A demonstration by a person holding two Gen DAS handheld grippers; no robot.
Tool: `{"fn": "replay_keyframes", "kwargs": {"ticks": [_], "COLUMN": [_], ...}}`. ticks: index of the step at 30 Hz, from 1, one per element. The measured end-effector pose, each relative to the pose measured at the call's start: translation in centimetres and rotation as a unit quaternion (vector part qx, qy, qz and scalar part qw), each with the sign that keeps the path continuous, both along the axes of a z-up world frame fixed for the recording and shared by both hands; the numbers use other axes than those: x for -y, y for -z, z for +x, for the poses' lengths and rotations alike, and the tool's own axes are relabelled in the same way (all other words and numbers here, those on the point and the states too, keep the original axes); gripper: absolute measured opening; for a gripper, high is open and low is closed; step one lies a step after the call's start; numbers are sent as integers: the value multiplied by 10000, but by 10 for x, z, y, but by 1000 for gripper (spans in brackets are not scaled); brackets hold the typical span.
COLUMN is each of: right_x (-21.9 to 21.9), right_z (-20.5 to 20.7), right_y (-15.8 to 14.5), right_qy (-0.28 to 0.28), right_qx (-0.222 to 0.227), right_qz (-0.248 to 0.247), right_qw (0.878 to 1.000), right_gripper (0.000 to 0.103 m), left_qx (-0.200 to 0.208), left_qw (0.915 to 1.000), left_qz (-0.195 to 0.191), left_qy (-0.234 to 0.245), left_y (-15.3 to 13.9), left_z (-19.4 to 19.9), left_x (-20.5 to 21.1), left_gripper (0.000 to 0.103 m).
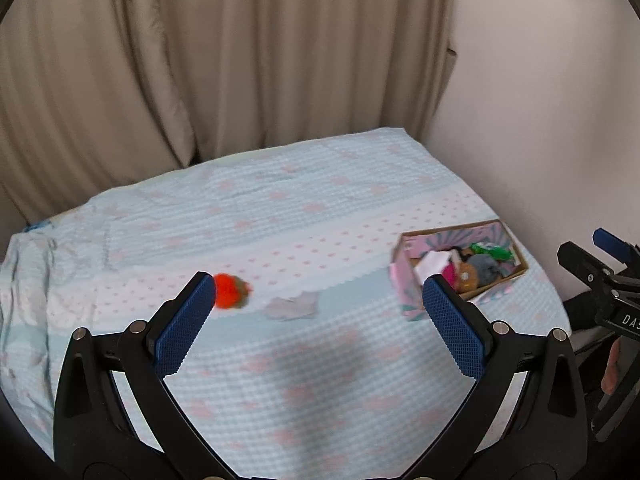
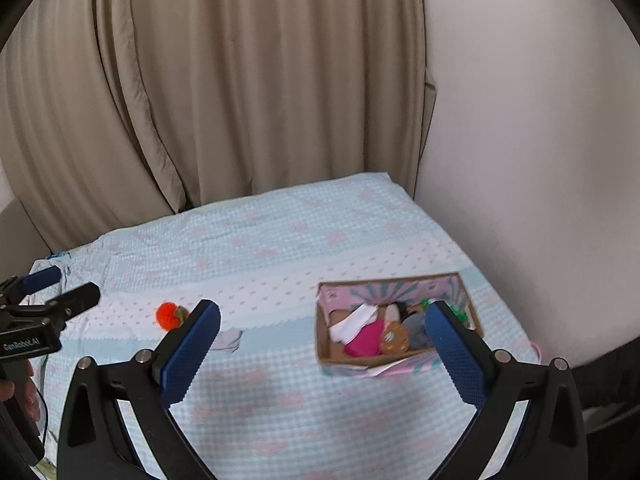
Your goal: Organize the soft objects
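Observation:
An orange plush ball point(image 1: 229, 291) lies on the light blue bedspread point(image 1: 280, 220), just past my left gripper's left fingertip. A small pale grey cloth point(image 1: 292, 307) lies to its right. A cardboard box point(image 1: 516, 255) at the right holds several soft items. My left gripper point(image 1: 316, 304) is open and empty above the bed. My right gripper point(image 2: 322, 330) is open and empty; the box point(image 2: 325, 344) with white, pink, brown and grey items sits between its fingers. The orange ball point(image 2: 170, 315) and the grey cloth point(image 2: 229, 340) lie left of it.
A beige curtain point(image 1: 220, 60) hangs behind the bed and a white wall point(image 1: 540, 100) stands at the right. The right gripper shows at the right edge of the left wrist view point(image 1: 608, 272); the left gripper shows at the left edge of the right wrist view point(image 2: 44, 312).

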State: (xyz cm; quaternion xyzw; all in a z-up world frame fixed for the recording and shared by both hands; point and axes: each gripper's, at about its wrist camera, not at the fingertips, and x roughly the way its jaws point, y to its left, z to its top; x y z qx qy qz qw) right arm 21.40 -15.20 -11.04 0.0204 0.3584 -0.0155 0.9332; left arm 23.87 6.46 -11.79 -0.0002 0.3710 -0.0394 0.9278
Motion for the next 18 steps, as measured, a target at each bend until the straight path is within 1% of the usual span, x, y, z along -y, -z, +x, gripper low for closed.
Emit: {"fn": "replay_keyframes", "kwargs": {"ticks": [4, 7, 11, 15, 18], "right_x": [-37, -66, -101, -127, -147], "right_z": [7, 20, 38, 65, 87], "right_y": [22, 47, 89, 139, 176], "right_qy": [-61, -123, -206, -332, -485], "right_qx": [-195, -406, -628, -808, -854], "right_qz": [115, 138, 153, 300, 185], "right_qw": [9997, 9990, 9977, 9957, 9950], "right_gripper": [102, 102, 102, 102, 102], "left_qx": [-124, -266, -364, -537, -648], "left_qw": [9999, 9995, 9989, 9981, 9972], "left_qz": [5, -13, -67, -38, -188], "left_qy": [-23, -148, -286, -307, -316], "left_y": [20, 47, 96, 149, 189], "left_z": [7, 22, 50, 83, 107], "left_x": [-45, -78, -118, -139, -150], "left_gripper": [103, 103, 103, 103, 103]}}
